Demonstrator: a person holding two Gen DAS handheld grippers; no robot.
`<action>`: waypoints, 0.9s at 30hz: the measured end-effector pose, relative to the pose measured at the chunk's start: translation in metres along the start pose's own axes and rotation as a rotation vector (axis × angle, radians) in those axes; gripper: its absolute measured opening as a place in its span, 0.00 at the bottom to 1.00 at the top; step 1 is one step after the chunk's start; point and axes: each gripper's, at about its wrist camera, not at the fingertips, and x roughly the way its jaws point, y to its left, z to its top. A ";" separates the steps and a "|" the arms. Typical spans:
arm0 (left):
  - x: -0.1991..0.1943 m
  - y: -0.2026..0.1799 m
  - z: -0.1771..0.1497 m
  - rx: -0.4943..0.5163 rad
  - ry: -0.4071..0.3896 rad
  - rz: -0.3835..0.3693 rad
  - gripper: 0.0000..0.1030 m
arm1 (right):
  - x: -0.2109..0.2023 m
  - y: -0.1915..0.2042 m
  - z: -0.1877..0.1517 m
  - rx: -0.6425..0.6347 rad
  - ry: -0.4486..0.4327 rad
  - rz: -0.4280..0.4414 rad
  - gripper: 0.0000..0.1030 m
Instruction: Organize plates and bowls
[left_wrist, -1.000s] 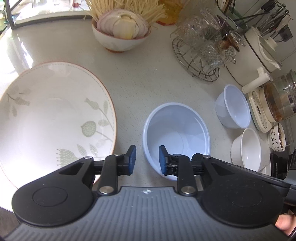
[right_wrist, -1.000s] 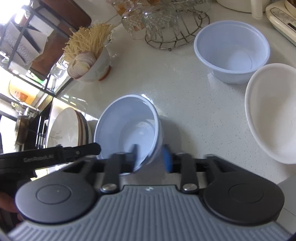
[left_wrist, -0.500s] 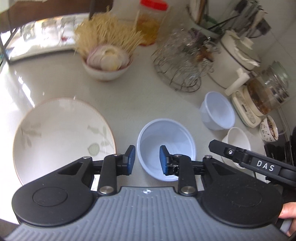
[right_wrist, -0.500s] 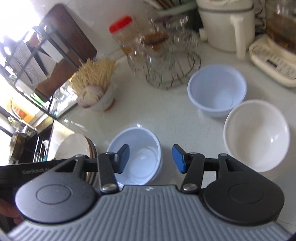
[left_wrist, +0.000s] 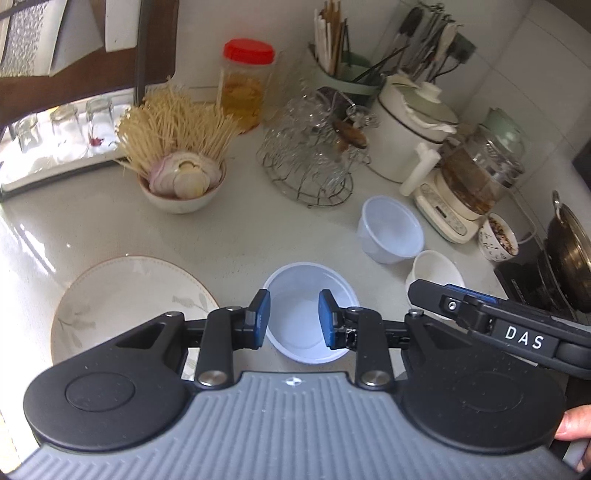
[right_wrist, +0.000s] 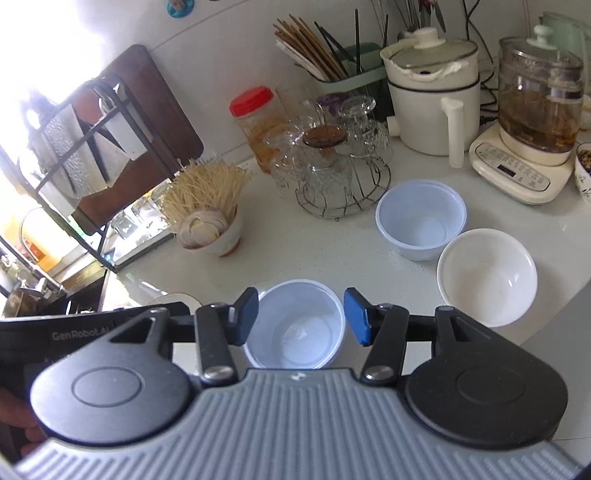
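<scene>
- Pale-blue plastic, the near bowl (left_wrist: 310, 314) stood upright on the counter (left_wrist: 240, 236), beneath both tongs.
- I held the left tongs (left_wrist: 293, 323) partly open, empty, above that bowl.
- I held the right tongs (right_wrist: 301, 315) wider apart, also empty; no pad touched the rim.
- A second blue bowl (right_wrist: 421, 218) sat farther back, touching or nearly touching a white bowl (right_wrist: 487, 275) to its right.
- A flowered plate (left_wrist: 125, 306) lay just left of the near bowl.
- I judged the blue bowls light, thin, a little springy and slick; one wall, pinched just under the rim, looked the best hold.
- I judged the white bowl and plate heavier, hard and chippable.
- The counter was pale speckled stone, glossy, so a nudged bowl would likely slide.
- Behind stood a wire rack of glasses (left_wrist: 310, 162), a red-lidded jar (left_wrist: 245, 85), a bowl of noodles and onion (left_wrist: 181, 181), a white pot (right_wrist: 432, 103) and a glass kettle (right_wrist: 535, 107).
</scene>
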 end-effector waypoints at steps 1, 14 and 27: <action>-0.002 0.001 0.000 0.004 -0.003 -0.008 0.32 | -0.002 0.003 -0.001 -0.004 -0.006 -0.007 0.53; -0.016 0.013 0.000 0.094 -0.032 -0.086 0.35 | -0.018 0.032 -0.014 0.009 -0.095 -0.104 0.53; -0.005 0.012 0.009 0.139 -0.010 -0.108 0.36 | -0.019 0.031 -0.020 0.071 -0.119 -0.159 0.53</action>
